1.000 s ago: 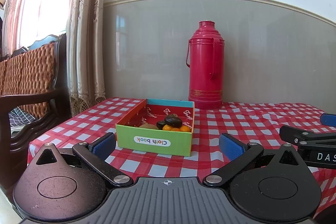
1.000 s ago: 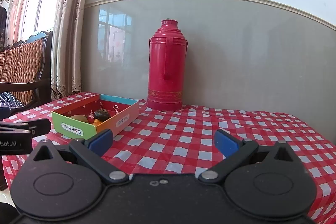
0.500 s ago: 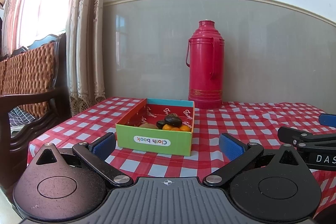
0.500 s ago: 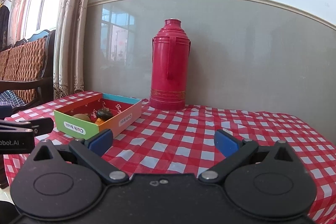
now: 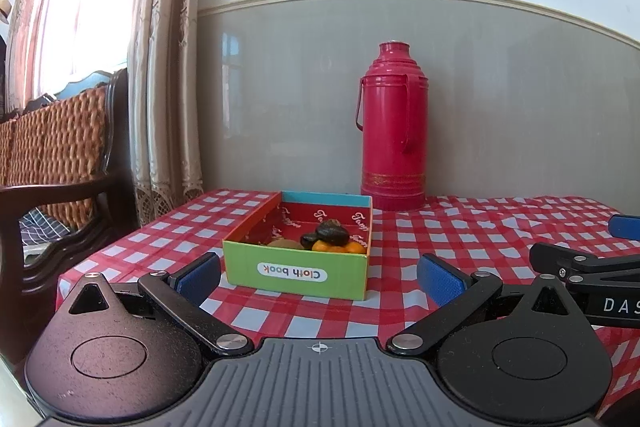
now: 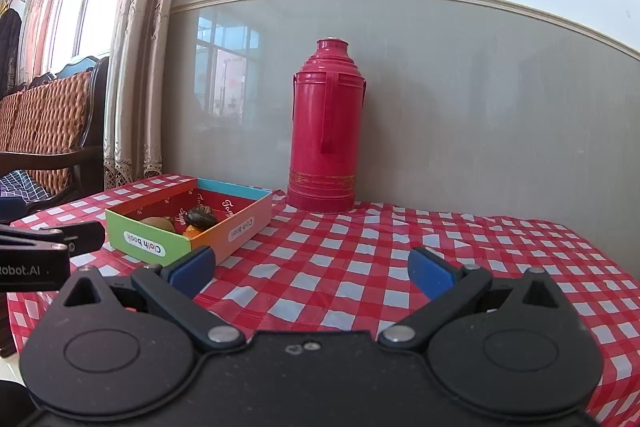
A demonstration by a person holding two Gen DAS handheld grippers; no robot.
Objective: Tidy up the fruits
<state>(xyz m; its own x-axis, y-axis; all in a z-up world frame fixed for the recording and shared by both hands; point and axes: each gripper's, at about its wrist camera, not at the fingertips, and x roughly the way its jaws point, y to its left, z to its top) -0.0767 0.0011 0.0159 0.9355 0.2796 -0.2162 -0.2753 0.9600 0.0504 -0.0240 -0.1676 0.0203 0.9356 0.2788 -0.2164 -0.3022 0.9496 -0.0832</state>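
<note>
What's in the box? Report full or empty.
Partly full: the box holds dark and orange fruit; some red floor shows.

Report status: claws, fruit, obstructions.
Left claw open, empty. Right claw open, empty. Fruit in green-fronted cardboard box on checked tablecloth. Nothing blocking approach.

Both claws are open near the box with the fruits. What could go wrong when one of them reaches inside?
1. The fruits lie piled close together in the box, so the left claw may push neighbours instead of gripping one.
2. The box looks like light cardboard; a finger catching its wall could slide or tip it.
3. The right claw is close beside the left; both reaching in could collide.
</note>
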